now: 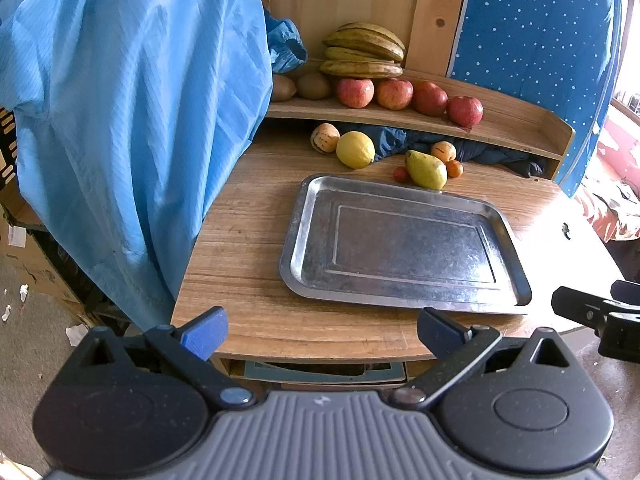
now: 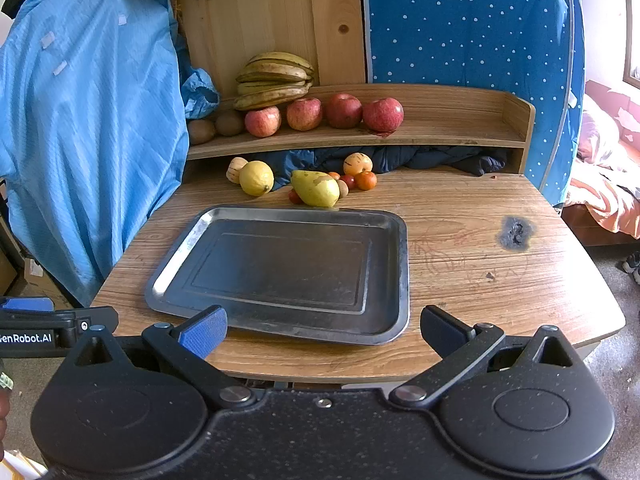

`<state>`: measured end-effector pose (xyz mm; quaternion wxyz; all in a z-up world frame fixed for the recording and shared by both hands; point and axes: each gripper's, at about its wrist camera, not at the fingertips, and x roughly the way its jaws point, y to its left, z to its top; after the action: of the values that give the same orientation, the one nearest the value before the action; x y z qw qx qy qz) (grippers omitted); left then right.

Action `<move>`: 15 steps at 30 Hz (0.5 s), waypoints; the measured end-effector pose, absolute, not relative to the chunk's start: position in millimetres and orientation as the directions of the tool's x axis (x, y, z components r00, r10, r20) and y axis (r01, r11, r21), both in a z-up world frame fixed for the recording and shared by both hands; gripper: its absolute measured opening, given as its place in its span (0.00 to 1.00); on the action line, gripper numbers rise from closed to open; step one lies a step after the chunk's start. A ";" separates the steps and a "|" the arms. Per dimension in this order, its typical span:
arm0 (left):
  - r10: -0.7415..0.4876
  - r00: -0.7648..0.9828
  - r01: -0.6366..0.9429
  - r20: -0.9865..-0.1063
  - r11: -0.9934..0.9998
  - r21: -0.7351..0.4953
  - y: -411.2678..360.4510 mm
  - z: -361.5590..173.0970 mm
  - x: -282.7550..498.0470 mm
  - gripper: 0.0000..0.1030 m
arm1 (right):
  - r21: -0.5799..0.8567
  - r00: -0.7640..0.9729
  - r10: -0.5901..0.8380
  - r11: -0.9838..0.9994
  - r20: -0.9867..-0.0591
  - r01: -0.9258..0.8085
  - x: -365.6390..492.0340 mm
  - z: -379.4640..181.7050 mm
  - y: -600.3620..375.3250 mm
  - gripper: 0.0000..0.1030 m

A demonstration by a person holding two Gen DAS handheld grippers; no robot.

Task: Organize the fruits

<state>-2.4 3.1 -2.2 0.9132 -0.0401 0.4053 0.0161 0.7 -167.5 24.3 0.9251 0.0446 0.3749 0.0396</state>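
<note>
Your tongs gape wide, both empty.
Ahead of your right tongs [image 2: 322, 330], the pear [image 2: 316, 188] lies crosswise behind the tray [image 2: 400, 240], stem end left.

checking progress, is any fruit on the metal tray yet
No, the metal tray lies bare, and the pear sits on the table beyond it.

Premises: lived-in domestic room. Evidence: wooden desk [image 2: 460, 216] with raised shelf [image 2: 440, 128], bedding [image 2: 604, 196] at right, blue garment [image 2: 88, 120] hanging left, polka-dot fabric wardrobe [image 2: 472, 40] behind.
</note>
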 end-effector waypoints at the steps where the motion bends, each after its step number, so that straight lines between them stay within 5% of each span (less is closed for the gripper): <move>1: -0.004 0.671 -0.062 -0.741 0.996 -0.061 3.2 -2.1 -2.3 0.99 | 0.112 0.716 0.106 0.993 -0.690 -0.039 0.0 23.2 -169.4 0.99; 15: -0.003 0.663 -0.062 -0.749 0.996 -0.059 2.5 -3.4 -1.9 0.99 | 0.114 0.714 0.108 0.993 -0.692 -0.040 0.6 21.4 -169.7 0.99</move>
<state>-1.9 2.5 -3.4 0.9110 -0.0395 0.4101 0.0161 0.6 -169.7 21.4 0.9246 0.0452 0.3762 0.0398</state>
